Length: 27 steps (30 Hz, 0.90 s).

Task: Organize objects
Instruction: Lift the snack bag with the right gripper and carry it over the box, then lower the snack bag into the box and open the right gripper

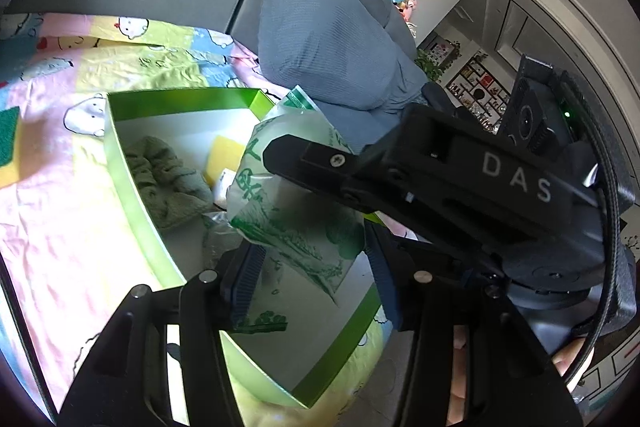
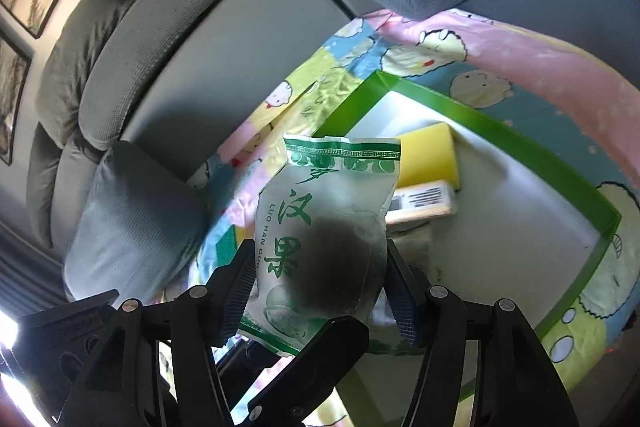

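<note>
The big grey fabric sofa (image 2: 224, 39) fills the background, its seat draped with a pastel patchwork sheet printed with cartoon faces (image 1: 60, 131). On that sheet sits a shallow green-rimmed cardboard box with a white inside (image 2: 500, 131).

Over the box I am holding a translucent plastic packet printed in green with "LUO HAN GUO" and a dark round fruit inside (image 2: 320, 227). My right tongs (image 2: 320, 287) have it between their ribbed blue pads (image 2: 240, 291), which sit against both sides of its lower half, so that pair is clamped on the packet. In the left wrist view my left tongs (image 1: 308, 287) also flank the packet (image 1: 296, 203); the left pad (image 1: 246, 283) touches its edge, but the other pad looks a little clear of the wrapper, so I cannot tell whether that pair is gripping. The black body of the right tool, marked "DAS", crosses that view with one fingertip lying on the packet.

Inside the box lie a crumpled olive-green cloth (image 1: 164, 183), a yellow rectangular sponge (image 2: 428, 155), and just beside the sponge a small pale carton bearing a barcode (image 2: 424, 203).
</note>
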Motion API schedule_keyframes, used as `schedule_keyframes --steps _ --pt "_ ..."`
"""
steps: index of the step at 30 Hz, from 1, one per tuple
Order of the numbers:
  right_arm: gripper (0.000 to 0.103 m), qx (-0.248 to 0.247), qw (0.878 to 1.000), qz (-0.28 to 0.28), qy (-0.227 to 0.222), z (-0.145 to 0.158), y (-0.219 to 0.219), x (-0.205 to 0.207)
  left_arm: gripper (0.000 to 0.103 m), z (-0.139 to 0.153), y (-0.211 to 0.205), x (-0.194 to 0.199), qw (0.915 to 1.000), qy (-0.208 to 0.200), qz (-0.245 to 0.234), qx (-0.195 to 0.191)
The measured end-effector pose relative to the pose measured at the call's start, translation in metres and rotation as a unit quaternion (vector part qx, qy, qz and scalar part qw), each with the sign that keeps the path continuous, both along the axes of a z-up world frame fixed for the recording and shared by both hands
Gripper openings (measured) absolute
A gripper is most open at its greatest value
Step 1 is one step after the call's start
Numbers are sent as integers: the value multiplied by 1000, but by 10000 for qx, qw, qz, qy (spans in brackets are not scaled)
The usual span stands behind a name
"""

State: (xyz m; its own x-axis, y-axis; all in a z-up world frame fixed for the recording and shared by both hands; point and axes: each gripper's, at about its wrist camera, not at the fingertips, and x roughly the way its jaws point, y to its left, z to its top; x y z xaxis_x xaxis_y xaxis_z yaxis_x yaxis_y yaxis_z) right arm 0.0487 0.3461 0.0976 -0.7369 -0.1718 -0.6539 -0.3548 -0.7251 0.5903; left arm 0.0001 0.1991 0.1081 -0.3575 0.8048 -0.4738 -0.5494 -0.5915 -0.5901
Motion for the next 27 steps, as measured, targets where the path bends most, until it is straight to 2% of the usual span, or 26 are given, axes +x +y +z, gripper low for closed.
schedule_keyframes --steps 7,15,19,27 --pt "63 159 9994 -241 -198 -6 11 -1 49 -8 8 1 9996 -245 -111 1" --pt "63 524 9923 -861 -722 -17 27 2 49 -9 11 5 9997 -111 -148 -168" --pt "63 370 9936 -876 -612 -16 32 5 49 -9 6 4 9997 -135 -114 -141" --pt "63 423 9937 -958 -412 -7 30 8 51 -2 -12 9 9999 -87 62 42"
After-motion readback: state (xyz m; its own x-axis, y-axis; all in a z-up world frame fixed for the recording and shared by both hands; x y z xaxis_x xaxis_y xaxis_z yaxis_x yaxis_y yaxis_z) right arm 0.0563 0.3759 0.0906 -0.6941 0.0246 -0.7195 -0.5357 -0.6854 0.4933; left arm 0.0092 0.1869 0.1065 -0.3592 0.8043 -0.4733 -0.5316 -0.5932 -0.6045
